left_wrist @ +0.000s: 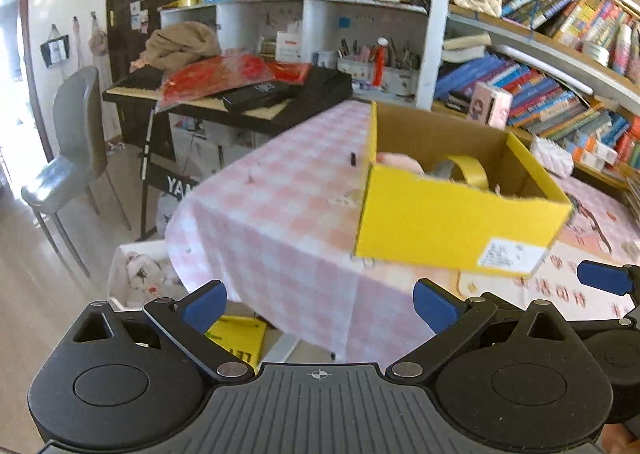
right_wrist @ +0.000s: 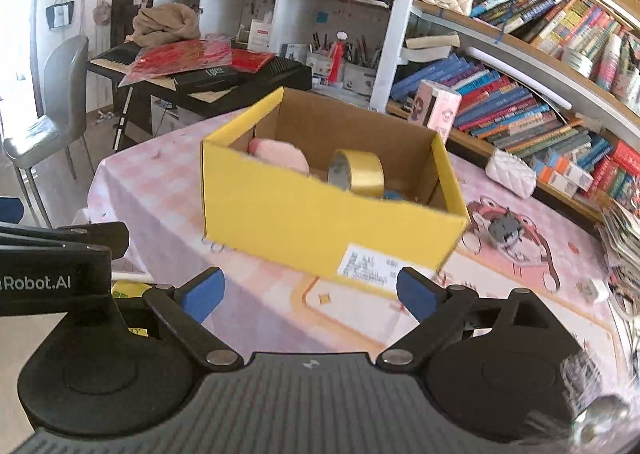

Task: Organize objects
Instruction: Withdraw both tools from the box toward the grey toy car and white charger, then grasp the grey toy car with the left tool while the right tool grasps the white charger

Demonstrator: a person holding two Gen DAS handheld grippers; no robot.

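A yellow cardboard box (left_wrist: 452, 222) (right_wrist: 312, 222) stands open on the pink checked tablecloth (left_wrist: 280, 222) (right_wrist: 152, 194). Inside it lie a roll of yellow tape (right_wrist: 362, 172) (left_wrist: 474, 170) and a pink soft object (right_wrist: 282, 154) (left_wrist: 400, 162). My left gripper (left_wrist: 320, 304) is open and empty, in front of the box and near the table's left front edge. My right gripper (right_wrist: 310, 290) is open and empty, just in front of the box's labelled side. A small grey object (right_wrist: 506, 230) lies on the cartoon mat to the right of the box.
A white quilted pouch (right_wrist: 512, 174) lies at the table's back right. Bookshelves (right_wrist: 540, 94) stand behind the table. A keyboard piano (left_wrist: 224, 94) with red packets stands at the back left, a grey chair (left_wrist: 76, 150) further left. A white bin (left_wrist: 140, 278) stands on the floor.
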